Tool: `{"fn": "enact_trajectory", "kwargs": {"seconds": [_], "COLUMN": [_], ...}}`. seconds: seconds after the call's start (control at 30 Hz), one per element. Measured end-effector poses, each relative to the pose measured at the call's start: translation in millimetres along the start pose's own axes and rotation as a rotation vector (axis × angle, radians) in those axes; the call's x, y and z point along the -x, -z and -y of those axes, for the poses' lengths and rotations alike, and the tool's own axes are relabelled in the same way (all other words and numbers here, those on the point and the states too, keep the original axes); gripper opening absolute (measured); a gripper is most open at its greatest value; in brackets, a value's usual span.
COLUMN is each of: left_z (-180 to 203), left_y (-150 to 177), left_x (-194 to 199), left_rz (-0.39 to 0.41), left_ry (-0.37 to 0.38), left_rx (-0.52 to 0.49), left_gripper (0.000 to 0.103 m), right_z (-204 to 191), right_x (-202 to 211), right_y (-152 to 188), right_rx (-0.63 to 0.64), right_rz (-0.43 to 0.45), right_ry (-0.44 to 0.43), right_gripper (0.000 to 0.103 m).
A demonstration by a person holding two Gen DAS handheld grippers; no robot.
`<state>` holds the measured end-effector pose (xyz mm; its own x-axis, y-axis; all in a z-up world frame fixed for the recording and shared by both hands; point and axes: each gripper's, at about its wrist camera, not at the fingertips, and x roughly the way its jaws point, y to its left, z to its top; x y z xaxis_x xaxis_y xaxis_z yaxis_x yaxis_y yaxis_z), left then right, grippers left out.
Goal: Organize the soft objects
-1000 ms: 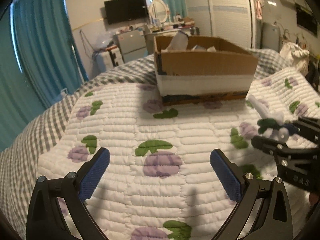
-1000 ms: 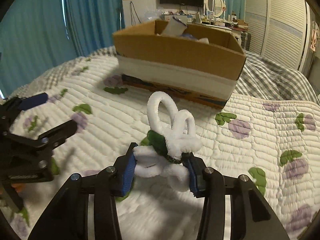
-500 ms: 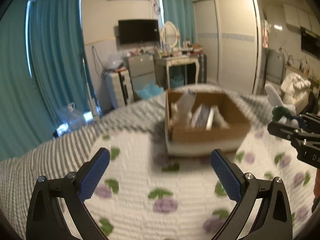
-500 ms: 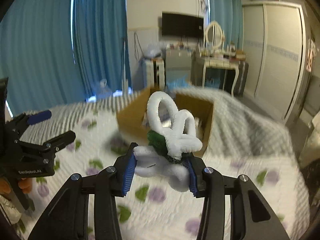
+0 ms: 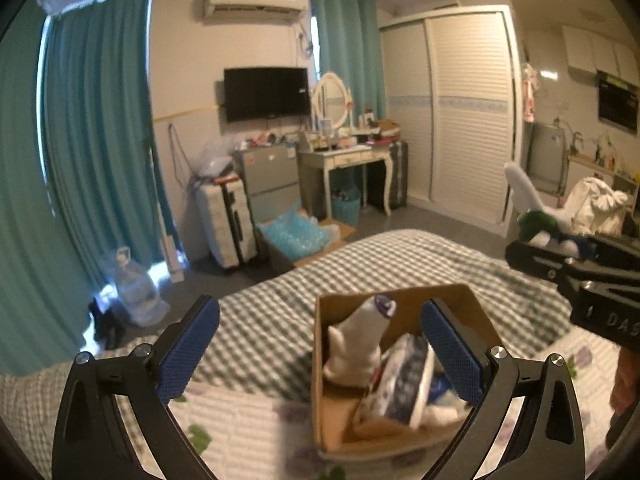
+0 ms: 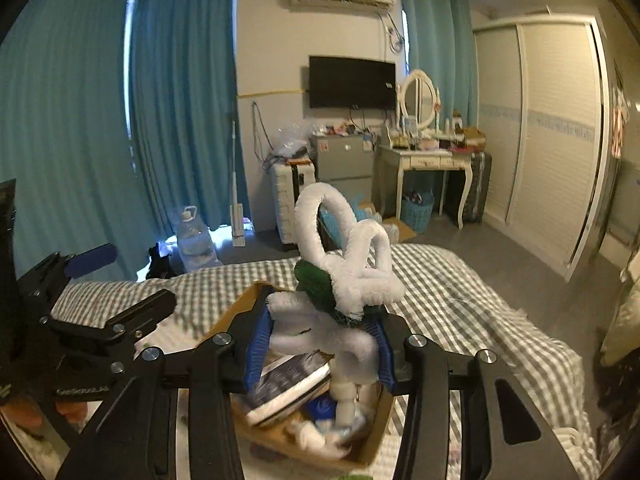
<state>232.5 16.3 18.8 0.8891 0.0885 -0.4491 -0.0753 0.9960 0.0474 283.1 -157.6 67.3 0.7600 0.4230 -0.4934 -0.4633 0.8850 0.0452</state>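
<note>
My right gripper (image 6: 320, 350) is shut on a white fuzzy pipe-cleaner flower (image 6: 344, 276) with a green part, held in the air over the open cardboard box (image 6: 372, 450). The box holds several soft items, among them a white sock-like piece (image 5: 352, 352) and a blue-and-white folded cloth (image 5: 404, 380). My left gripper (image 5: 320, 352) is open and empty, raised above the box (image 5: 320, 364) near its left side. The right gripper (image 5: 568, 256) with the flower (image 5: 528, 200) shows at the right of the left wrist view.
The box sits on a bed with a white quilt (image 5: 240, 428) with purple flowers and a grey checked blanket (image 5: 272, 312). Beyond the bed are teal curtains (image 5: 92, 152), a suitcase (image 5: 228, 224), a dressing table (image 5: 348, 160) and a wardrobe (image 5: 468, 112).
Both grippers have risen and moved forward from low over the quilt to above the box. The right gripper still holds the flower. The left stays open.
</note>
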Motion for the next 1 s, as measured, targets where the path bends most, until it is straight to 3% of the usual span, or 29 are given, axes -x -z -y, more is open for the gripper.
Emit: {"fn": "enact_trajectory", "kwargs": {"seconds": [0.17,0.3,0.37,0.4,0.43,0.53,0.67,0.77,1.0], "left_z": [-1.6,-1.8,-0.6,-0.4,0.1,3.0,5.9,4.3,-0.6], "left_y": [5.8,21.9,29.3,33.9,36.5,40.1,30.9,9.8,-49.5], "left_x": [-43.1,-68.7,-74.5,-76.1,-76.3,-72.1,-44.6,-2.8,138.5], "left_rz": [-0.03,-0.077,-0.092,-0.099,-0.105,-0.119,-0.107,-0.052,0.193], "left_ry": [-0.02,-0.025,-0.02,-0.017,-0.012,-0.017,-0.035,-0.033,-0.043], "left_rx": [0.006,0.006,0.001,-0.003,-0.007,-0.021,-0.028,-0.025,-0.015], "left_gripper": [0.102,0.102,0.102,0.102,0.102,0.102,0.103,0.103,0.103], "right_z": [24.7,41.5,44.3,47.6,50.6,54.4,49.2,38.1,-5.5], "right_x": [-70.6,-111.0,-118.5,-121.8,-122.5,-114.8,-76.6,-27.3,125.8], "right_y": [9.2,31.1,39.5,41.4,42.2,38.6,21.4,-1.3,-52.7], "right_rx": [-0.056,-0.097,-0.115,-0.14,-0.157,-0.163,-0.147,-0.104,0.004], "right_rz": [-0.112,-0.203,-0.205,-0.207,-0.205,-0.191,-0.158,-0.111,0.05], "right_ry": [0.009,-0.031,-0.019,-0.02,-0.022,0.005,0.04,0.062,0.147], "right_gripper": [0.044,0.044,0.05,0.066,0.075,0.074,0.075,0.075,0.08]}}
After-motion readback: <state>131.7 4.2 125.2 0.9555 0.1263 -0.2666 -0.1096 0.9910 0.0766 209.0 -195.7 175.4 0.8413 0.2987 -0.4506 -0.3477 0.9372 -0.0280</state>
